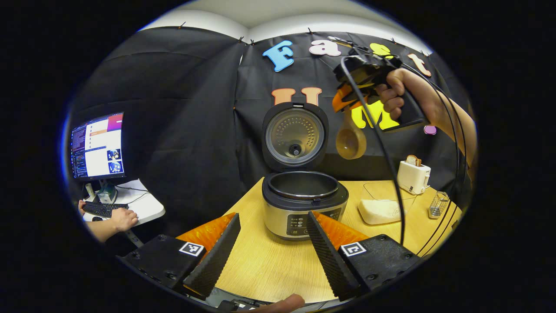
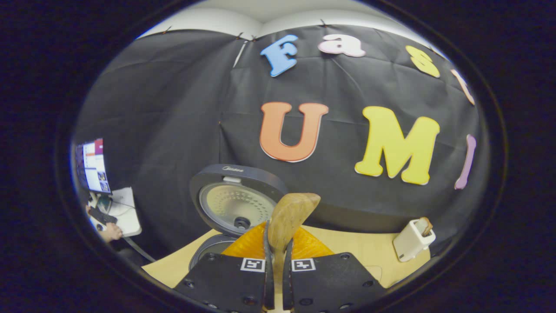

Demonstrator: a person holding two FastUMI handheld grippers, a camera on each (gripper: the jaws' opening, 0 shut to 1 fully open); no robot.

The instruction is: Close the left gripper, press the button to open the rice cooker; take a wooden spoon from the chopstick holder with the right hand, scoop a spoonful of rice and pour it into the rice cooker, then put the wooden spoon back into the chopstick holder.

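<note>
The right gripper (image 2: 278, 261) clamped the wooden spoon (image 2: 289, 219) above the open rice cooker (image 1: 304, 202); the left gripper (image 1: 271, 250) stood apart before it.

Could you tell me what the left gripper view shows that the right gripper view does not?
The left gripper view alone shows the open left gripper, the rice container, the chopstick holder and the right hand. The right gripper view alone shows the right gripper shut on the wooden spoon. Both show the open rice cooker, the toaster and the monitor.
</note>
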